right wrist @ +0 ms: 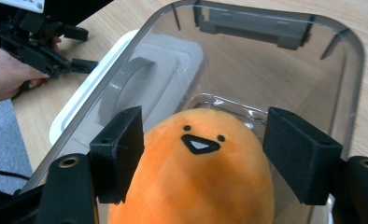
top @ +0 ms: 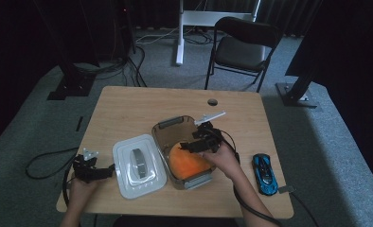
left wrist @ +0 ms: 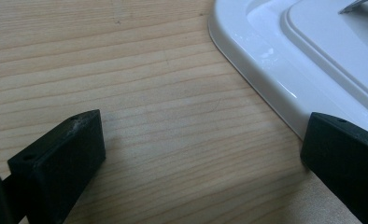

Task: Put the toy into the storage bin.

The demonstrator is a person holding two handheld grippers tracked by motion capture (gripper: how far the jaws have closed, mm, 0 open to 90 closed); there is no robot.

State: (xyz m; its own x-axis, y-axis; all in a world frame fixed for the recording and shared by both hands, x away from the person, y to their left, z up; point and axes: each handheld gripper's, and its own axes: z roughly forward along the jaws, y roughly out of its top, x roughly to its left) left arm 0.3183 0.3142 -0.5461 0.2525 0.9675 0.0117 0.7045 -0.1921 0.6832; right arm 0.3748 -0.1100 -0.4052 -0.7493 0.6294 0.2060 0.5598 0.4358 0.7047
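1. While the orange plush toy [right wrist: 196,177] lies inside the clear plastic box [top: 162,135] at the middle of the desk [top: 128,104], the right tool [top: 194,143] is held over it with its jaws spread on either side of the toy; from the right gripper view the pads appear clear of the plush, so the toy is judged released into the box.
2. The step in hand is judged to be the letting go of the toy after placing it; the next move calls for the right tool to be lifted straight out without dragging the plush up the box wall.
3. The white lid [top: 138,164] is seen lying flat on the desk just beside the box, on its left; fitting it is judged to be what remains.
4. The left tool [top: 108,171] is held wide, with nothing between its jaws, one jaw just at the lid's rim.
5. A blue toy car [top: 265,173] near the desk's right edge is shown from above, whereas the toy's small printed face is made out in the right gripper view, and the lid's rim in the left gripper view.
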